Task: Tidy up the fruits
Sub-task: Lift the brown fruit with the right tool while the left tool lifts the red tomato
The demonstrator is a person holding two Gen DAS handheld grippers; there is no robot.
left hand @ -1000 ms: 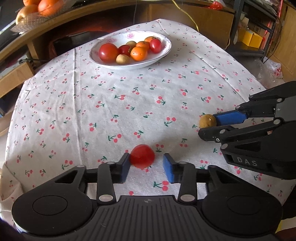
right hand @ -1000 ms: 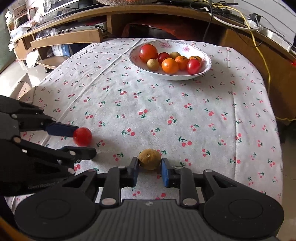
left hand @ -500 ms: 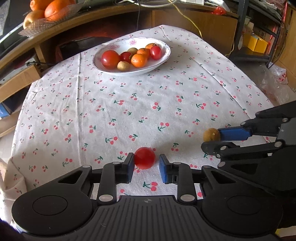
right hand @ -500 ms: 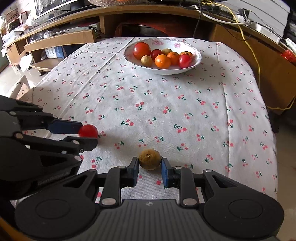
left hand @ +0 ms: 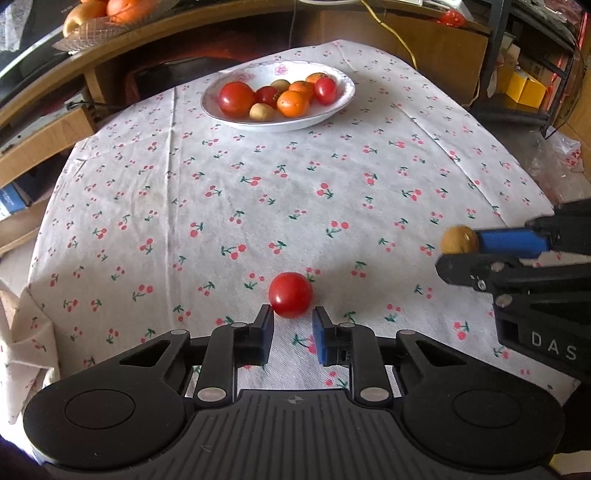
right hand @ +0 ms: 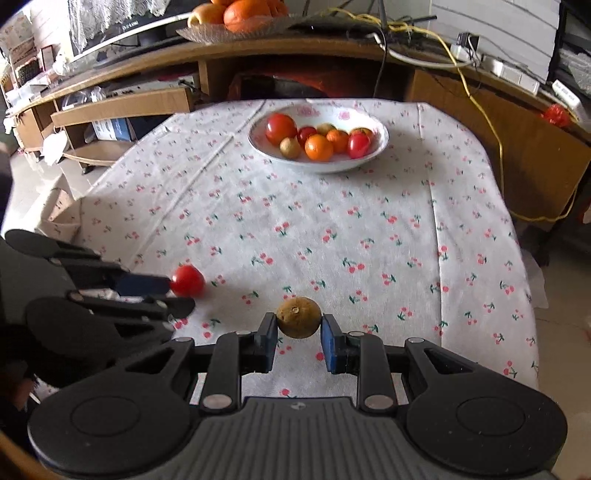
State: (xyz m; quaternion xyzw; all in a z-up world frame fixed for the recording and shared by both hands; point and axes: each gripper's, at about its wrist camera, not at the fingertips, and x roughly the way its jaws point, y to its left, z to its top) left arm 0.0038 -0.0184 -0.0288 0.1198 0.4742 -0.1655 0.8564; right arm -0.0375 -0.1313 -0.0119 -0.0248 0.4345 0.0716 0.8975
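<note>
A small red tomato (left hand: 290,300) sits pinched at the very tips of my left gripper (left hand: 291,318), just above the cherry-print tablecloth (left hand: 258,192). From the right wrist view the same tomato (right hand: 187,280) shows at the end of the left gripper (right hand: 181,294). My right gripper (right hand: 299,326) is shut on a round brown fruit (right hand: 299,317), held a little off the cloth. In the left wrist view that brown fruit (left hand: 460,240) and the right gripper (left hand: 458,254) are at the right. A white bowl (left hand: 347,92) holding several tomatoes, oranges and brown fruits stands at the table's far side.
A wooden desk runs behind the table, with a glass dish of oranges (right hand: 236,22) on top. A yellow cable (right hand: 491,122) hangs at the back right. The table drops off at the left edge (left hand: 40,258) and the right edge (right hand: 524,258).
The left jaws have closed in on the tomato, which lay loose between them a second ago. Both grippers have risen and drawn back from the table, and the right keeps hold of the brown fruit.
</note>
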